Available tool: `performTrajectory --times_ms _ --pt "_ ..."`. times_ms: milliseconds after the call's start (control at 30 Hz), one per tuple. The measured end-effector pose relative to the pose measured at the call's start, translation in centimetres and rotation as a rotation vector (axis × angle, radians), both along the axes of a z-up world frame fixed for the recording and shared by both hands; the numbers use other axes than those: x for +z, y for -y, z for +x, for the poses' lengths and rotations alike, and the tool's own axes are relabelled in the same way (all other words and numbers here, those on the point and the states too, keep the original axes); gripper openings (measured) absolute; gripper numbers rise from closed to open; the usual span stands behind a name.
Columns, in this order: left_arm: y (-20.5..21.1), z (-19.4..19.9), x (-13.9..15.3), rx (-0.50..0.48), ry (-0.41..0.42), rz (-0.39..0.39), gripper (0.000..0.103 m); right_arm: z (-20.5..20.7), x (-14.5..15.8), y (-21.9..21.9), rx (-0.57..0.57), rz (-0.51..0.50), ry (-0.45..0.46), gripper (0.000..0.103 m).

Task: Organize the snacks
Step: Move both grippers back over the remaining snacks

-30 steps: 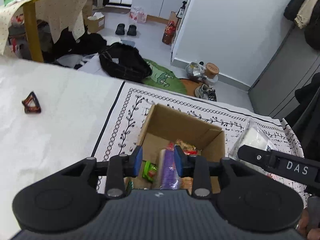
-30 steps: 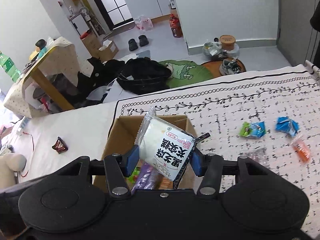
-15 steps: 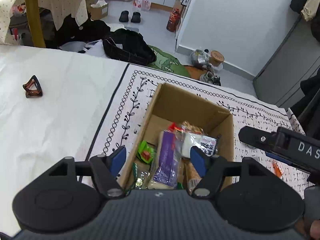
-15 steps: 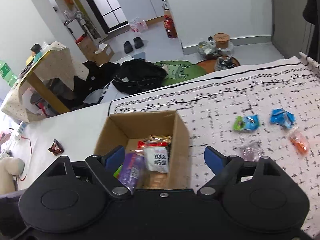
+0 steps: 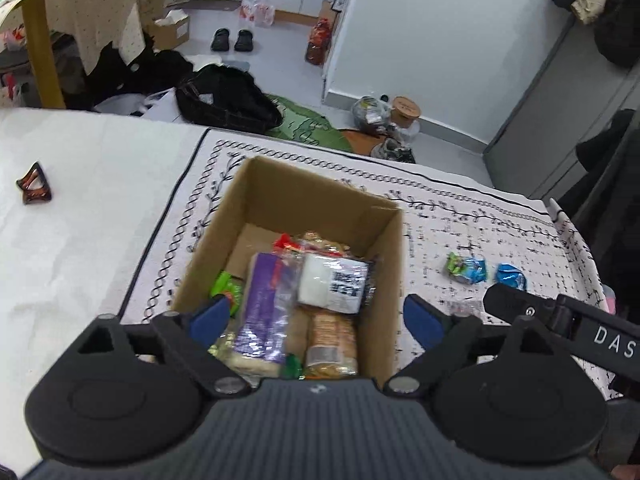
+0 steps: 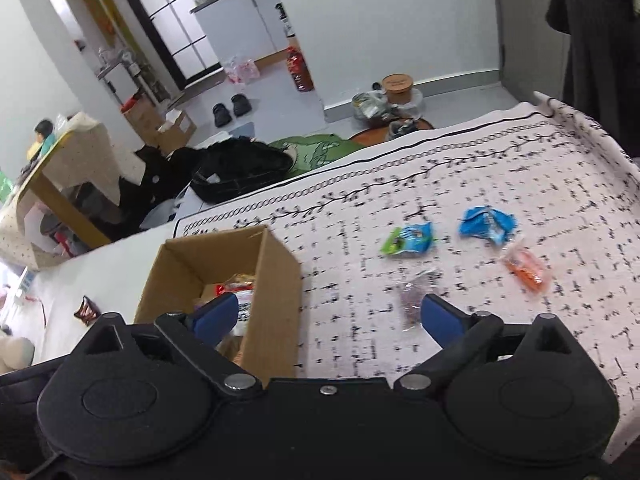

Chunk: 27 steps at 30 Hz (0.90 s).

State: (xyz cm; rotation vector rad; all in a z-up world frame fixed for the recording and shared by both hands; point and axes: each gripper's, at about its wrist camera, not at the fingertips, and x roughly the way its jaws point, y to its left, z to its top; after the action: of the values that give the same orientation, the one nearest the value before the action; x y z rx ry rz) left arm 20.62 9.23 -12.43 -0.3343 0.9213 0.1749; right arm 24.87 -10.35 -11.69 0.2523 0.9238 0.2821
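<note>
An open cardboard box [image 5: 320,178] stands on the patterned cloth. It holds a purple packet [image 5: 266,304], a white packet with a black label [image 5: 334,282], a brown biscuit packet [image 5: 331,340] and a green one [image 5: 226,290]. My left gripper [image 5: 316,318] hovers over the box's near end, jaws opening, nothing pressed between the pads. My right gripper [image 6: 328,318] is to the right of the box [image 6: 276,276], jaws opening and empty. Ahead of it lie a green-blue packet [image 6: 408,240], a blue packet [image 6: 486,224], an orange packet [image 6: 526,270] and a clear brownish packet [image 6: 416,300].
A brown hair claw [image 5: 34,184] lies on the white sheet left of the box. The cloth's far edge [image 6: 440,148] drops to a floor with a black bag [image 6: 240,172] and shoes. The right gripper's finger [image 5: 560,320] crosses the left view's right side.
Both grippers have opened: the left let go of the purple packet, the right dropped the white packet into the box. The right gripper has swung right, towards the loose packets.
</note>
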Motion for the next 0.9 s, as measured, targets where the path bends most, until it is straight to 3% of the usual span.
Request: performTrajectory --times_ms 167,533,900 --pt "1.8 0.2 0.4 -0.018 0.03 0.006 0.103 -0.5 -0.1 2.7 -0.033 0.001 0.014 0.101" --pt "5.6 0.5 0.6 -0.054 0.058 0.006 0.103 -1.6 -0.8 8.5 -0.053 -0.004 0.029 0.102" --pt "10.1 1.8 -0.2 -0.087 0.027 0.024 0.103 -1.4 -1.1 12.0 0.002 -0.101 0.074 0.103"
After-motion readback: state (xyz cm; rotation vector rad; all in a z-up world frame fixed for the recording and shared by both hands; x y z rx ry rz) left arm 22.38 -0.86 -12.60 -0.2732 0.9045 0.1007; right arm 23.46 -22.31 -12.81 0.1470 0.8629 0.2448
